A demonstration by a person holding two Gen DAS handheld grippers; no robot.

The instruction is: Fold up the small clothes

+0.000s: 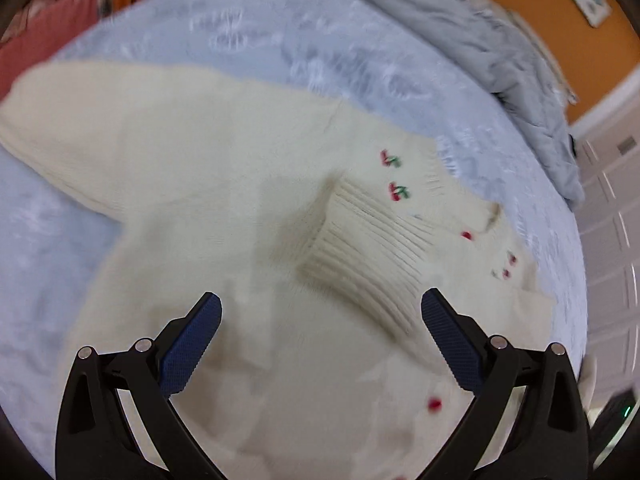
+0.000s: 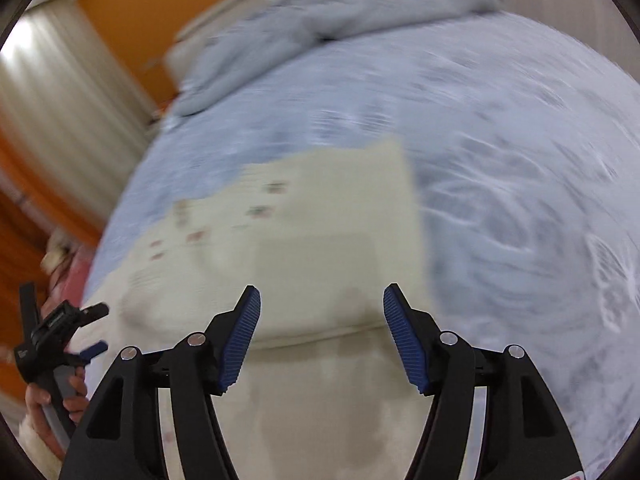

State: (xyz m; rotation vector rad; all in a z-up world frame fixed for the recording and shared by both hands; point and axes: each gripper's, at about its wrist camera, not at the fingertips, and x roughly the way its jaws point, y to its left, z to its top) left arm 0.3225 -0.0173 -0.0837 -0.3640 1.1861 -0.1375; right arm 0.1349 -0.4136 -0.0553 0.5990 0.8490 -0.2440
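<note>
In the left wrist view, the left tool (image 1: 320,320) is seen hovering over a cream sweater (image 1: 192,184) spread on the pale blue bed (image 1: 240,32); its blue pads are spread wide and nothing is pinched between them. One sleeve is stretched away toward ten o'clock, so that arm's long axis is judged to run from about ten o'clock down toward four. A second sleeve is already laid across the body, and its ribbed cuff (image 1: 360,264) lies just ahead of the tool at about one o'clock, pointing toward four o'clock. The cherry motifs (image 1: 396,176) and the neckline are found beyond it at one to two o'clock. A rumpled grey blanket (image 1: 480,48) is heaped at the far edge of the bed.

In the right wrist view (heavily blurred by motion), the right tool (image 2: 322,336) is likewise held with its fingers apart and empty, over the cream knit. A folded edge (image 2: 320,334) runs crosswise between the pads, from nine to three o'clock. The outstretched sleeve is judged nearer the left tool, so the coming fold probably falls to that side; the grasp point would lie at ten o'clock from it.
</note>
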